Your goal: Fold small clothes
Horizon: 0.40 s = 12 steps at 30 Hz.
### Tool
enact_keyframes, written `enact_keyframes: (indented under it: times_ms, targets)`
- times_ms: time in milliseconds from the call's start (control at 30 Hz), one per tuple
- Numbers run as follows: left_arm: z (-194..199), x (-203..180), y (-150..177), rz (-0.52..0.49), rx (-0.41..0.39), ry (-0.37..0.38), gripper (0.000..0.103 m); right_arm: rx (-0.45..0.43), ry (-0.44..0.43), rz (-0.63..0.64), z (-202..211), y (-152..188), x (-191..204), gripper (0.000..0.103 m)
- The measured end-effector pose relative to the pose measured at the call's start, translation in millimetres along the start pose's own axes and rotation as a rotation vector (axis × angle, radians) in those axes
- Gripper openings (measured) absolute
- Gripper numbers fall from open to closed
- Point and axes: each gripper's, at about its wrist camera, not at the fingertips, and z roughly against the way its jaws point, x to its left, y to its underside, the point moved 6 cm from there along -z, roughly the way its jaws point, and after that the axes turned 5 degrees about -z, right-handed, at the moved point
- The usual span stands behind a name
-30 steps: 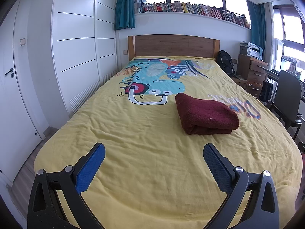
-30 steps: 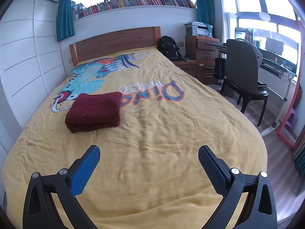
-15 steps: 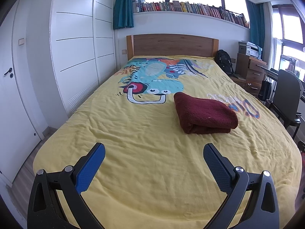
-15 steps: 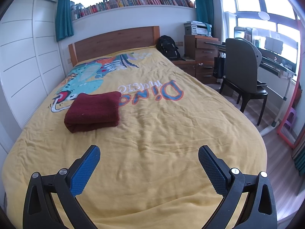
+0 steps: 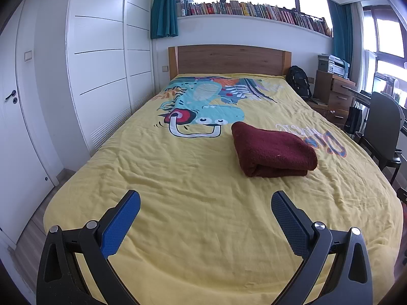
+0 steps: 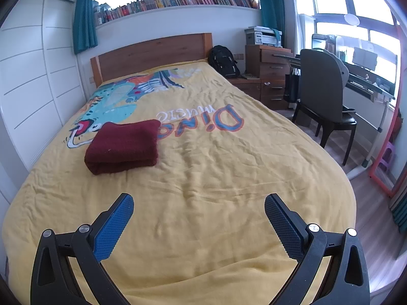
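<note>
Maroon cloth [image 5: 273, 150] folded on yellow bedspread [image 5: 193, 193]; left tool [image 5: 205, 204] and right tool [image 6: 199, 207] spread wide, holding nothing.

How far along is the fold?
Looks done: the maroon cloth lies in a neat folded stack on the yellow bedspread. In hand: nothing; left gripper and right gripper are open and clear of it. No other unfolded clothes visible.

Left hand-held gripper [image 5: 205, 204] spread wide, empty; right hand-held gripper [image 6: 199, 207] likewise.
</note>
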Motion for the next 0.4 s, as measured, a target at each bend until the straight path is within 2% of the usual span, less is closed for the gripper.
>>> enact_keyframes:
  times_ms: [400]
  targets:
    - [-5.3,3.4,4.8,0.006,0.016,0.01,0.102,0.0,0.003,-0.001,-0.9,1.3,-2.2,0.103]
